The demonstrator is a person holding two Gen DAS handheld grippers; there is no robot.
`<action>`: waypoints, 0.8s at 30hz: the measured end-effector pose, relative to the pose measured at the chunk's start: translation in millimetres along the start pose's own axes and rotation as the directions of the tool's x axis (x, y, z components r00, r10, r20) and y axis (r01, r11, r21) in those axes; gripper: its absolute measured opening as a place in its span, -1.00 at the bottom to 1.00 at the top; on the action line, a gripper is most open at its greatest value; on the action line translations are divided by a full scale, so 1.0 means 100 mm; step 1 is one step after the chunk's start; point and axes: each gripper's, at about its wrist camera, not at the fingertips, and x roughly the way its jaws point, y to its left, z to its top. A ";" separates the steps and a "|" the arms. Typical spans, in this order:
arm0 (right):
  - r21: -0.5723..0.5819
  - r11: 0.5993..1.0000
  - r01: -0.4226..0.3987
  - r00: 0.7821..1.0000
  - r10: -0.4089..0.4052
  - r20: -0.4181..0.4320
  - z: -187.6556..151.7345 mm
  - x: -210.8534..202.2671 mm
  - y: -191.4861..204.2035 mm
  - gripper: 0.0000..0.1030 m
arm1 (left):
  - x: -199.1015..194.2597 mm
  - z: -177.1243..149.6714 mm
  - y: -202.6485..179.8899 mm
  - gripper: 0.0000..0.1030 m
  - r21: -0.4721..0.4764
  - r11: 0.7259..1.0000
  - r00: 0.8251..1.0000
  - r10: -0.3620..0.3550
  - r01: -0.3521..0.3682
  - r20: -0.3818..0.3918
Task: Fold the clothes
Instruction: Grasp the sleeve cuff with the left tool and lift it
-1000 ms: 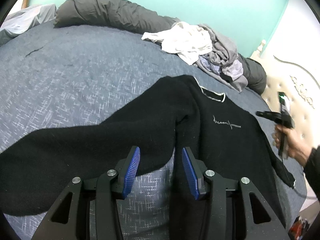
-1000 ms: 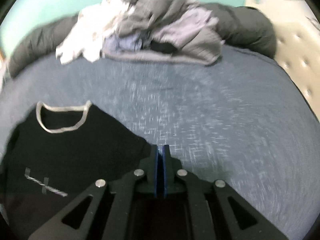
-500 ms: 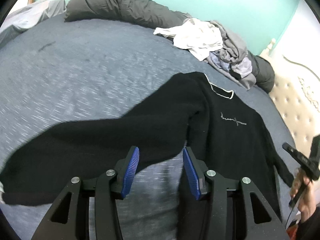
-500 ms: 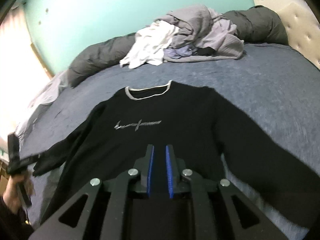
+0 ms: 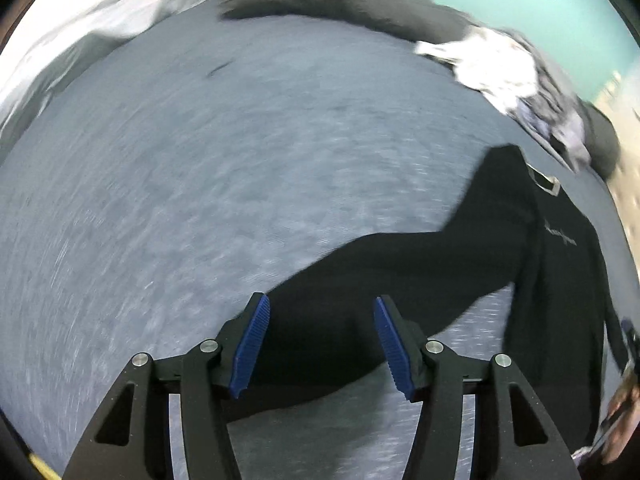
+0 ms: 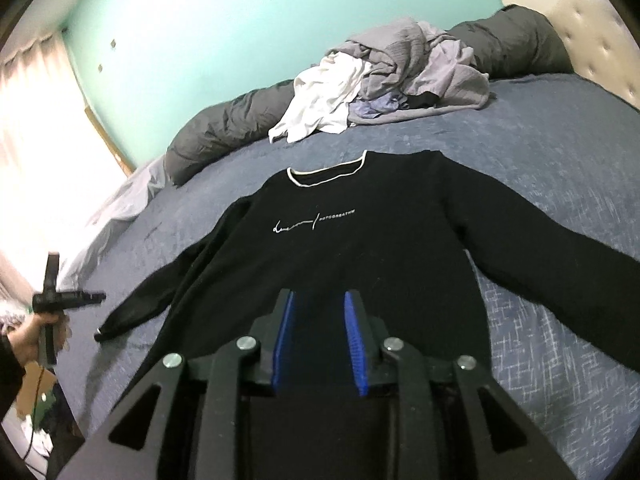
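A black sweater (image 6: 360, 240) lies flat and face up on a blue-grey bed (image 6: 560, 128), collar toward the far wall, hem toward the person, both sleeves spread outward and slanting back toward the near edge. The right hand-held gripper (image 6: 319, 342) hovers over the lower middle of the body, its blue pads parted to a moderate gap and holding nothing; the sweater's long axis, hem to collar, runs straight ahead of it. The left hand-held gripper (image 5: 318, 346) is spread wide and empty, directly above one sleeve (image 5: 380, 276), which crosses its gap at a slant up and right toward the shoulder. This gripper is the nearer to that sleeve. The right wrist view shows the whole garment, the chest lettering, the other sleeve, and the person's left hand (image 6: 34, 334) holding its tool beside the cuff. The left wrist view is blurred and shows only the sleeve and a sliver of the body. A pile of unfolded clothes (image 6: 384, 84) sits well beyond the collar, against a dark duvet (image 6: 224, 128).
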 end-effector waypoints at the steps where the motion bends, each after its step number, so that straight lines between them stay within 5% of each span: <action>1: 0.012 1.000 -0.007 1.000 0.007 0.001 -0.01 0.00 -0.02 -0.49 | 0.01 -0.03 0.08 0.14 -0.019 1.000 1.000 0.009 -0.010 -0.004; 12: 0.017 0.999 -0.038 0.999 0.038 -0.029 -0.11 0.14 0.04 -0.49 | 0.26 -0.31 0.41 0.28 -0.071 0.991 0.991 0.110 -0.115 -0.071; 24: 0.047 0.998 -0.041 0.999 0.042 -0.027 -0.15 0.17 -0.02 -0.49 | 0.39 -0.43 0.49 0.23 -0.005 0.984 0.982 0.179 -0.179 -0.057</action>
